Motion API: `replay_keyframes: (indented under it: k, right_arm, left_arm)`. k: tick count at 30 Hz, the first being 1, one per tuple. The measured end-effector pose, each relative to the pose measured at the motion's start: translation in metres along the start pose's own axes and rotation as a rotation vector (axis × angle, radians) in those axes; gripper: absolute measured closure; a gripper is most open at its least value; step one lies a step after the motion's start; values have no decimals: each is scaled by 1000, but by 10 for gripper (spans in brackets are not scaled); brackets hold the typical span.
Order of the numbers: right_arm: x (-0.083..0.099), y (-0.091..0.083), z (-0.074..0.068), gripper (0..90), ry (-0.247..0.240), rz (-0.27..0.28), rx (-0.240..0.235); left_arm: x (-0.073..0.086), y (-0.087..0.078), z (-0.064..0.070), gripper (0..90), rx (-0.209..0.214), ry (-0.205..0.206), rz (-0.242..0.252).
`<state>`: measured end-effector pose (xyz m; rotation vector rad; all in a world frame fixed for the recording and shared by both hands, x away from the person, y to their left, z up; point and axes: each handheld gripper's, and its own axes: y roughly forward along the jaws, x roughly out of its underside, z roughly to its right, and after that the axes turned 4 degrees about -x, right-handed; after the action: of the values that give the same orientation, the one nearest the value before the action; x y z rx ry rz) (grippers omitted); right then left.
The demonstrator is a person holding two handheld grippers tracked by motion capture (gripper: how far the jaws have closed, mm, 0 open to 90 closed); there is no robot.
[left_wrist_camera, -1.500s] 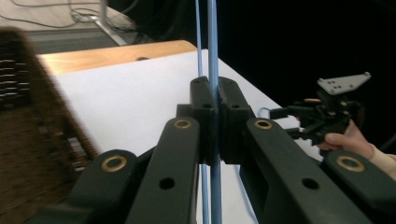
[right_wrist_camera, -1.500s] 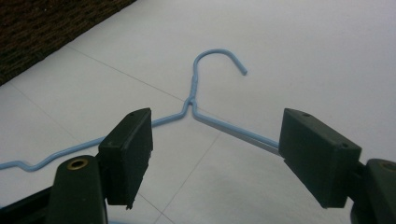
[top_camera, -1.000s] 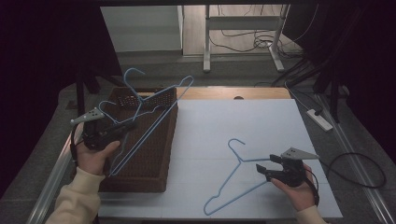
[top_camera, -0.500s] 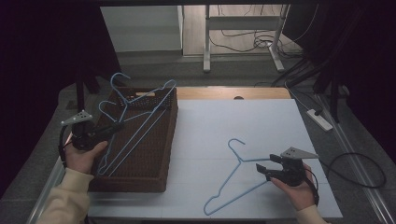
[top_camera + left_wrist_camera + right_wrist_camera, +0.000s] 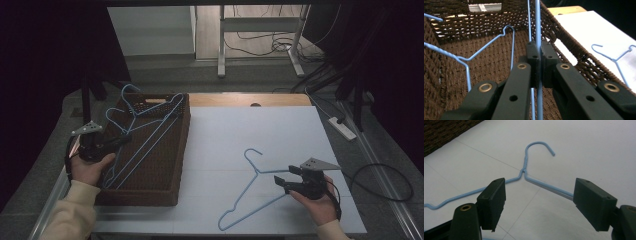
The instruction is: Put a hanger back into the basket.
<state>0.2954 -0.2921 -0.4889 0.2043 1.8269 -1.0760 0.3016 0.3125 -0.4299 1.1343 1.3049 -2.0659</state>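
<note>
Left gripper view: we see the left gripper (image 5: 538, 53) with its jaws pressed together on the straight wire of a blue hanger (image 5: 537, 27), no gap beside the wire. That hanger lies over the brown woven basket (image 5: 486, 57); a second blue wire with a hook (image 5: 510, 32) rests inside it, though we cannot tell whether it belongs to the same hanger.

Right gripper view: the right gripper (image 5: 539, 202) has its jaws spread wide, holding nothing. A second blue hanger (image 5: 525, 168) lies flat on the white tabletop (image 5: 584, 147), one arm of it running toward the right-hand jaw; contact looks likely but we cannot confirm it.

High view: the left gripper (image 5: 107, 145) sits at the basket's (image 5: 165, 165) left rim, the right gripper (image 5: 282, 181) at the second hanger's (image 5: 255, 172) right end. The white tabletop (image 5: 260, 130) stands on grey floor (image 5: 250, 82); cables (image 5: 260, 42), a power strip (image 5: 341, 127) and metal table legs (image 5: 221, 45) lie beyond, the surroundings dark.
</note>
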Motion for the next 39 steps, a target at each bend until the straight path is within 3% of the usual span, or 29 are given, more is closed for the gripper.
replay_keyframes:
  k: [5,10,17,21,24,25,26,27,28,32,36,37,39]
  right_arm:
    - [0,0,0,272,2,-1,0]
    - [0,0,-1,272,0,0,-2]
    - [0,0,-1,271,-2,-3,-4]
    - [0,0,-1,271,-3,-4,-4]
    - [0,0,0,271,-4,-2,-3]
    - [0,0,0,271,-4,-2,-1]
    - [0,0,0,271,-4,-2,-1]
    - [0,-1,0,271,-2,-1,1]
    - [0,-1,0,271,-1,-1,2]
    - [0,-1,0,271,-1,1,1]
    - [0,-2,0,272,3,0,0]
    - [0,-2,0,272,3,1,1]
    - [0,-2,0,271,2,3,2]
  left_arm:
    - [3,6,1,865,-22,5,-21]
    - [8,14,4,864,-58,31,-71]
    - [9,23,3,863,-95,20,-152]
    - [11,29,1,849,-155,2,-198]
    - [11,31,1,555,-166,9,-203]
    - [9,30,4,481,-199,21,-183]
    - [9,30,4,419,-199,21,-183]
    - [8,28,5,419,-197,21,-159]
    - [6,24,8,347,-198,27,-130]
    - [0,14,19,318,-157,54,-77]
    - [-4,5,34,310,-81,65,-22]
    - [-4,5,34,310,-81,65,-22]
    - [-5,2,44,308,-37,74,-9]
